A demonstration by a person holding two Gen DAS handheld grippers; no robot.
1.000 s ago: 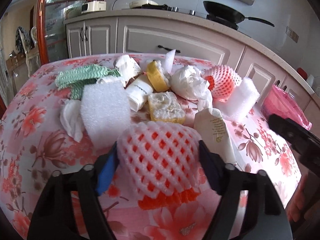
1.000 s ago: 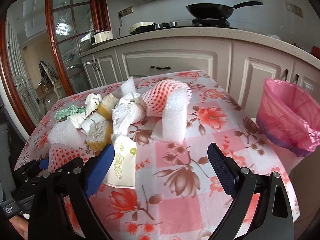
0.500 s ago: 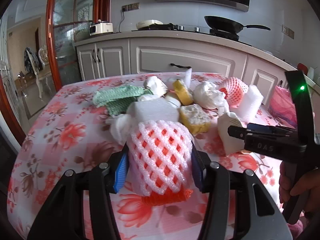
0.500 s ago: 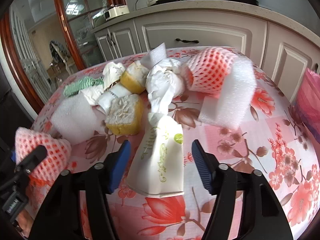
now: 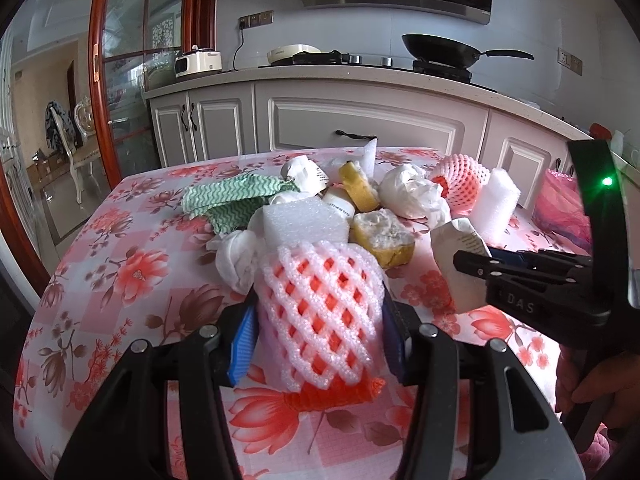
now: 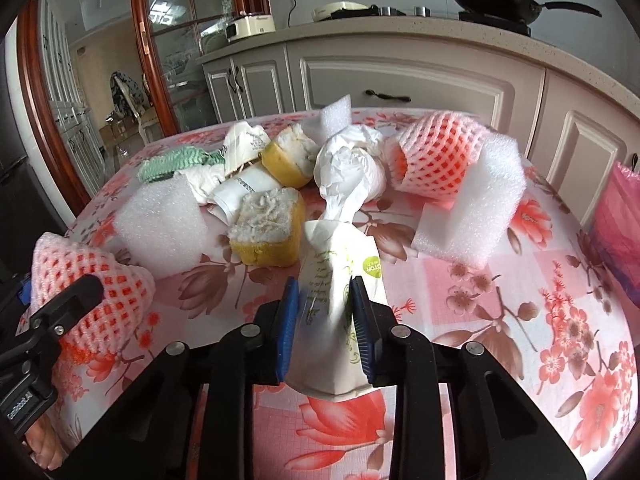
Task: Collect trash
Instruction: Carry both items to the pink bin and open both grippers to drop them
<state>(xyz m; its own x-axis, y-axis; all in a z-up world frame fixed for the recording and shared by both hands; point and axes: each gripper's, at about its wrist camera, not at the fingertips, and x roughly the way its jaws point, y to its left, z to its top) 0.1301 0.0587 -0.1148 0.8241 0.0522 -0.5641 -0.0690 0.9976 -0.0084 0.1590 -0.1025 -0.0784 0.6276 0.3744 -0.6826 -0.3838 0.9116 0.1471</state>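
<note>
Pink-and-orange foam fruit netting (image 5: 320, 312) sits squeezed between the left gripper (image 5: 318, 338) pads at lower centre, while the right gripper (image 6: 326, 320) is clamped on a white printed paper packet (image 6: 340, 280), each probably lifted for binning. The pink-lined trash bin (image 6: 620, 232) at the right edge shows no contents, and the remaining litter is heaped mid-table

Right tool (image 6: 325, 308) clamped on white printed paper bag (image 6: 340, 276) above floral tablecloth (image 6: 500, 320), beside yellow sponge (image 6: 268, 228).

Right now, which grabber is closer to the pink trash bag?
Right. The right gripper, shut on the white packet, sits nearer the pink trash bag. The left gripper, holding the foam net, is farther away.
</note>
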